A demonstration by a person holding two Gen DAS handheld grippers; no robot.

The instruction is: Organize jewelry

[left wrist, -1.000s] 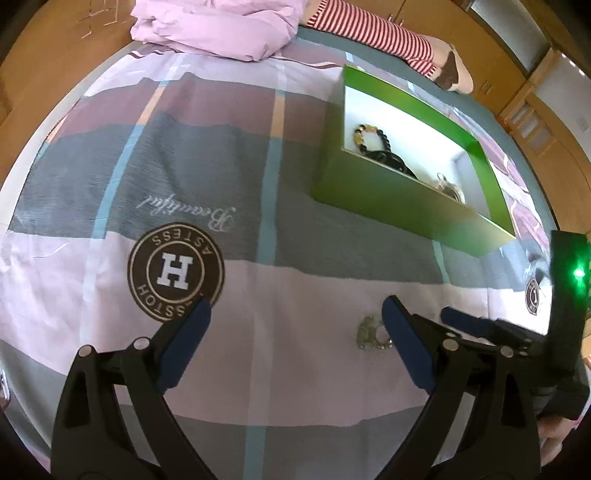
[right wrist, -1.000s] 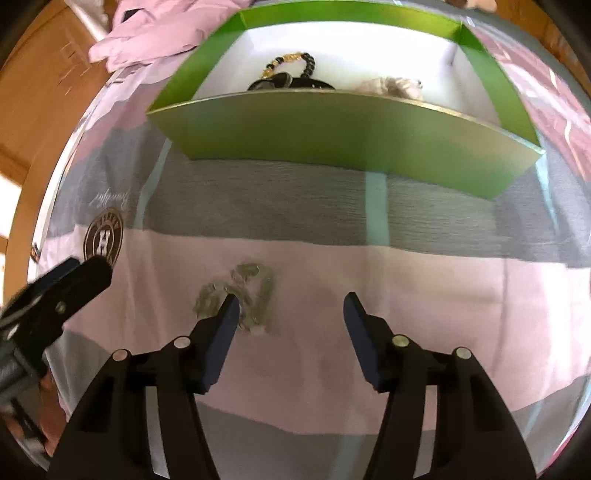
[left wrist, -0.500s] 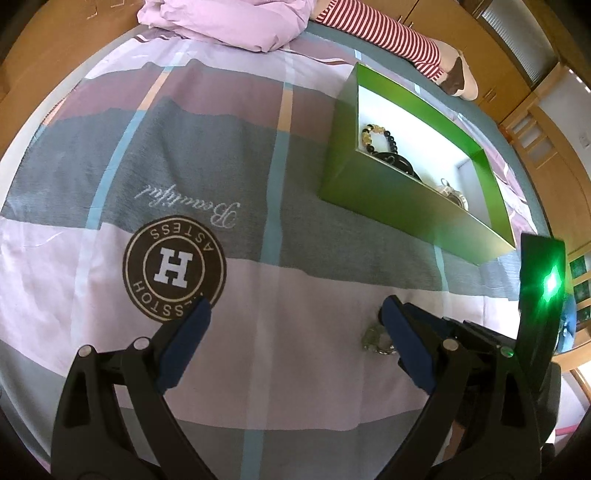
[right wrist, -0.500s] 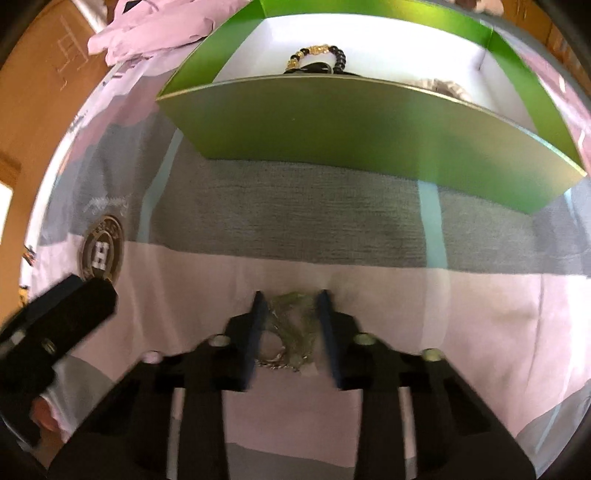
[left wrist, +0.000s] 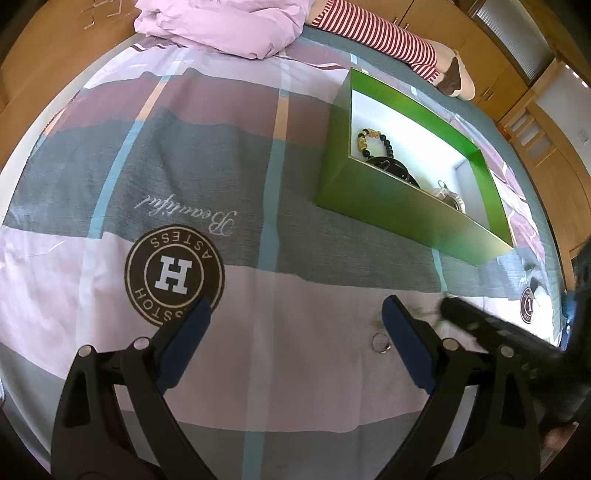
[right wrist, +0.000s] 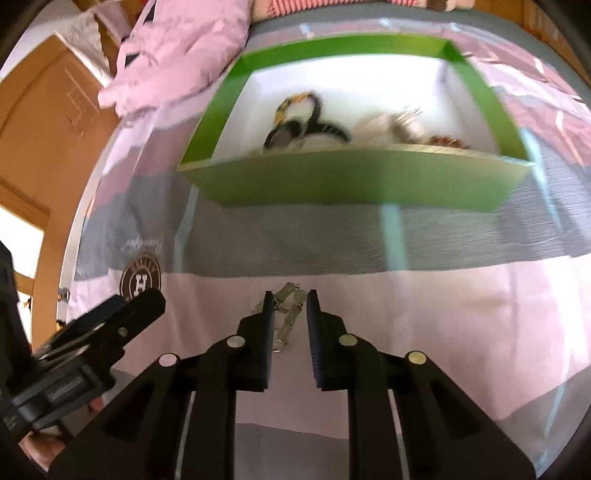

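Jewelry is in two places as we see it: several pieces inside one green box (right wrist: 354,184) with a white interior, and one silvery chain bracelet (right wrist: 290,310) between our right gripper's fingers. We count two grippers. Our right gripper (right wrist: 289,325) has its blue pads drawn close together with the bracelet's pale links between them, hanging above the pink band of the bedspread (right wrist: 443,314); motion blur keeps us from telling how firmly the pads press it. Our left gripper (left wrist: 295,343) has its fingers spread wide, holding nothing, low over the same pink band.

From the left wrist view we count in the box one bracelet of black and gold beads (left wrist: 373,142), one dark piece (left wrist: 397,171) partly hidden by the near wall, and one silvery piece (left wrist: 448,194) further right. The right wrist view also shows one brownish piece (right wrist: 448,142) by the near wall, blurred. One small metal ring (left wrist: 380,341) lies on the bedspread just beside the left gripper's right finger, not touching it as far as we can tell.

Writing on the bedspread reads "Beautiful" (left wrist: 184,214) in script, upside down to us, and a round brown emblem (left wrist: 173,275) carries a large "H", with ring lettering only partly legible. A second, smaller emblem (left wrist: 528,304) sits near the right gripper's arm. One pink duvet (left wrist: 229,26) is bunched at the far end.
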